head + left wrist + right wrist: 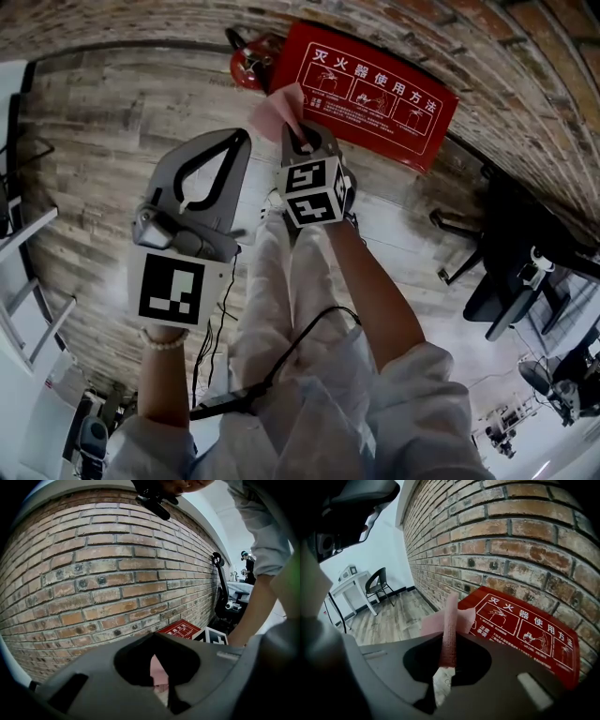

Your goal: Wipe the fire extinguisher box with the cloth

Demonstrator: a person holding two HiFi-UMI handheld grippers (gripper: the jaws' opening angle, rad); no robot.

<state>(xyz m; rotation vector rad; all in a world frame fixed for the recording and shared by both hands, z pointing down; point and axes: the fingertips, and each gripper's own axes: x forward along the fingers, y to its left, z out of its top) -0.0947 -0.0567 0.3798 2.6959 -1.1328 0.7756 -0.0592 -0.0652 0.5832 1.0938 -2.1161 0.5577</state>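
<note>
The red fire extinguisher box (375,94) with white printed instructions leans at the foot of the brick wall. A pink cloth (279,114) sticks up from my right gripper (298,131), which is shut on it just short of the box's near left corner. In the right gripper view the cloth (452,620) rises from between the jaws of the right gripper (449,637), with the box (525,630) right behind. My left gripper (244,136) hovers to the left, shut and holding nothing. In the left gripper view, its tips (153,635) meet in front of the box (180,629).
A red extinguisher (251,61) stands left of the box against the brick wall (525,37). A black office chair (506,272) is on the right, and a white frame (23,281) on the left. A white desk and black chair (379,585) stand farther along the wooden floor.
</note>
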